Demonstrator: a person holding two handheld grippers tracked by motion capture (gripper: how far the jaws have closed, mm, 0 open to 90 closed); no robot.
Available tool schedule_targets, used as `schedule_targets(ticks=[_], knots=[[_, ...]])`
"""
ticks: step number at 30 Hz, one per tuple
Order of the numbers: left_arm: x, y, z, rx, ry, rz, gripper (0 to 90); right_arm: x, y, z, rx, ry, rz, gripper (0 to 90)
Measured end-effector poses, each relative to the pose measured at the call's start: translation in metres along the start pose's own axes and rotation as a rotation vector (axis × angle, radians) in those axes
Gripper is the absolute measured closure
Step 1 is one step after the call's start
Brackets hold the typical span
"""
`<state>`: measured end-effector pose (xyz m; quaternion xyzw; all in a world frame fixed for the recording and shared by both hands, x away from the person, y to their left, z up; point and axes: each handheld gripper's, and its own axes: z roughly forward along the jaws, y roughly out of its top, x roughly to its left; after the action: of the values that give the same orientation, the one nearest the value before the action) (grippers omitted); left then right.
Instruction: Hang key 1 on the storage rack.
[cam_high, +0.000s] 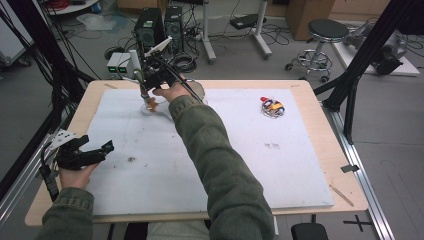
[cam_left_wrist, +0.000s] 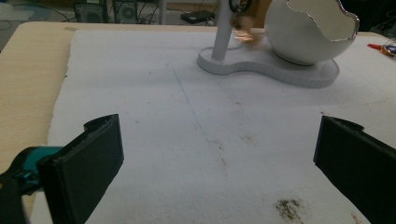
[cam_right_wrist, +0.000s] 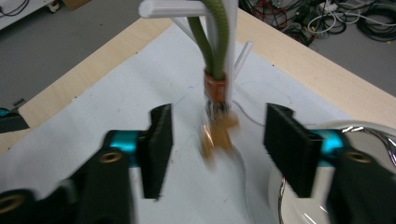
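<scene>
Now the right gripper (cam_right_wrist: 217, 140) hangs at the tabletop's far edge, jaws spread wide on either side of a blurred brown keychain charm (cam_right_wrist: 215, 133) dangling on a green cord from the white stand (cam_high: 146, 102), touching neither pad. Just beside it sits the white broken-egg bowl (cam_left_wrist: 308, 30). Near the left edge the left gripper (cam_left_wrist: 217, 154) rests wide open over bare white foam mat (cam_high: 160, 165); a coloured tangle (cam_high: 272, 107) lies well apart, far right.

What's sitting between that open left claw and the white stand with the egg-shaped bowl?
Nothing but bare, stained white mat, seen in the left gripper view.
</scene>
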<state>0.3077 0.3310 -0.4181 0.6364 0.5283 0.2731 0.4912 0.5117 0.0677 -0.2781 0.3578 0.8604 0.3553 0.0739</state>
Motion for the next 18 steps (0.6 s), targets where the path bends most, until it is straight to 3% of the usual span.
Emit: schedule_targets(ticks=[1,3,5,6,9,11,18], knots=[[0.0,0.0,0.0,0.003,0.0,0.002,2.0,0.0,0.0,0.0,0.0,0.0,0.0,35.8],[0.0,0.0,0.0,0.003,0.001,0.004,2.0,-0.003,-0.003,-0.006,-0.006,-0.011,0.024,20.3],[0.0,0.0,0.001,0.003,0.002,0.003,2.0,-0.003,-0.003,-0.009,-0.009,-0.021,0.027,18.0],[0.0,0.0,0.001,0.003,0.002,0.004,2.0,-0.005,-0.005,-0.014,-0.015,-0.04,0.024,10.9],[-0.001,0.0,0.001,0.0,0.002,0.005,2.0,-0.007,-0.006,-0.02,-0.02,-0.046,0.031,9.6],[-0.001,0.0,0.001,0.002,0.002,0.006,2.0,-0.009,-0.007,-0.026,-0.02,-0.043,0.033,1.4],[-0.001,0.0,0.0,0.004,0.005,0.007,2.0,-0.021,-0.019,-0.046,-0.039,-0.066,0.031,0.9]])
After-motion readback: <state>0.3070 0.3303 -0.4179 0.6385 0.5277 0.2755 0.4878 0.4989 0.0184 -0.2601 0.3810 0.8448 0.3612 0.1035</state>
